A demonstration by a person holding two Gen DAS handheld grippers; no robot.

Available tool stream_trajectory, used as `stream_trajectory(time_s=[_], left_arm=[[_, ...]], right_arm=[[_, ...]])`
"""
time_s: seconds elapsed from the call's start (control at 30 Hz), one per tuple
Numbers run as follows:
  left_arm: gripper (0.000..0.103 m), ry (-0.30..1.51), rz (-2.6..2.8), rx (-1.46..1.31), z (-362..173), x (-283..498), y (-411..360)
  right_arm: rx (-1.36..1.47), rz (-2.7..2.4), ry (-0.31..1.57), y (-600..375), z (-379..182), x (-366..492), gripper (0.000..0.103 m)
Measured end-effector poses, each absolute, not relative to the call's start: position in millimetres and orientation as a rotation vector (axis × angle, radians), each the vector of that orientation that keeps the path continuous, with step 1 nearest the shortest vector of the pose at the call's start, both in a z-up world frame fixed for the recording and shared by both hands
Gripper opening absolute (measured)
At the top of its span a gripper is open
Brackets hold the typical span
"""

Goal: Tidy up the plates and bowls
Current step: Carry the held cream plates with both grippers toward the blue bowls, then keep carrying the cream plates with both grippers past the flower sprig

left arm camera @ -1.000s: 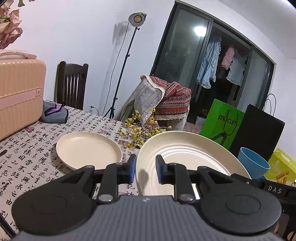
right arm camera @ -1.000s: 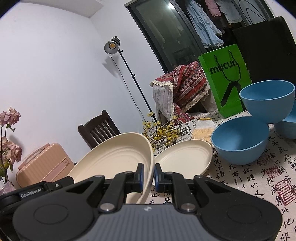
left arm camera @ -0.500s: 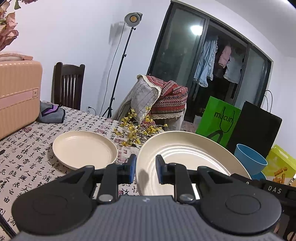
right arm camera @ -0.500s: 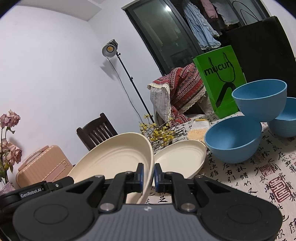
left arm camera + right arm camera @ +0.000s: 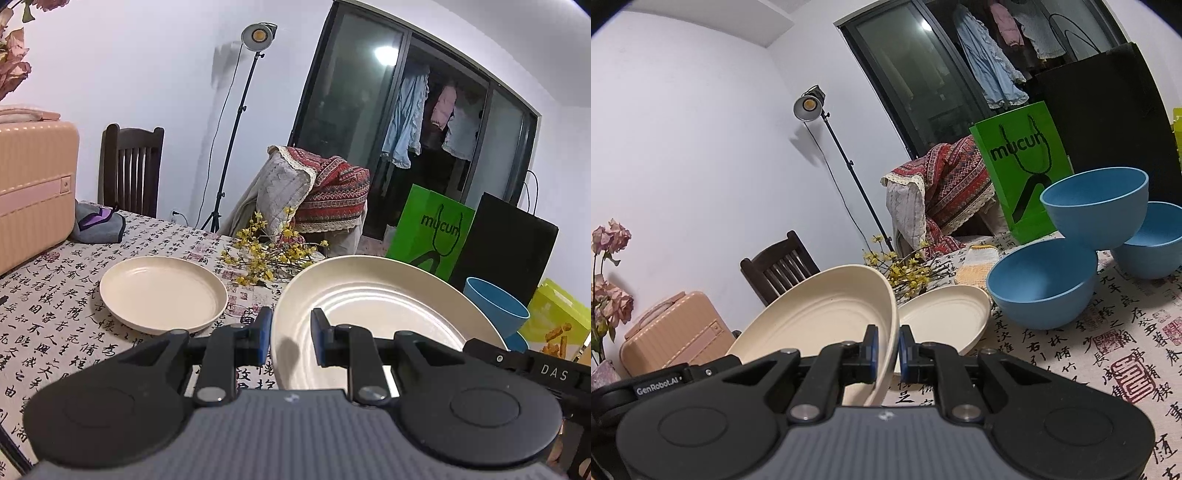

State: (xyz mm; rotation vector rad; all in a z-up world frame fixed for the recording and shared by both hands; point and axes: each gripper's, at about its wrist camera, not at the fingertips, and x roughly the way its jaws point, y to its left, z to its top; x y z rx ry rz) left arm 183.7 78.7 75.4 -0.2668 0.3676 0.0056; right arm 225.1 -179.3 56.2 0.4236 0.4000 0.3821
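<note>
Large cream ribbed round plate (image 5: 820, 314), raised and tilted above the table (image 5: 1108, 350), rim clamped by right tool (image 5: 885, 341); left tool (image 5: 290, 338) straddles its opposite rim, grip uncertain.

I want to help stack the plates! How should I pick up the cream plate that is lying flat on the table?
Grab the flat plate by its rim, at the edge nearest you. It lies flat on the tablecloth with a low raised lip, so probably slide one finger under the lip and one on top, coming in low from the side. Its far edge has yellow flowers close by, so reaching from there would be awkward.
</note>
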Motion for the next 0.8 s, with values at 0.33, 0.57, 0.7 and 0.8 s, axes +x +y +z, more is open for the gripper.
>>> stream_trajectory(time_s=[0.33, 0.57, 0.7, 0.8], left_arm=[[0.022, 0.363, 0.001, -0.257, 74.2, 177.3, 73.1], [0.022, 0.359, -0.003, -0.253, 74.2, 171.2, 69.6], [0.022, 0.357, -0.003, -0.255, 75.0, 167.7, 69.9], [0.022, 0.359, 0.0, -0.257, 74.2, 166.5, 69.2]], right_arm=[[0.433, 0.375, 0.395, -183.3, 56.3, 219.7, 0.011], [0.431, 0.369, 0.392, -186.1, 55.3, 214.3, 0.011], [0.432, 0.37, 0.393, -187.0, 54.5, 212.4, 0.011], [0.431, 0.371, 0.392, -187.5, 54.0, 210.8, 0.011]])
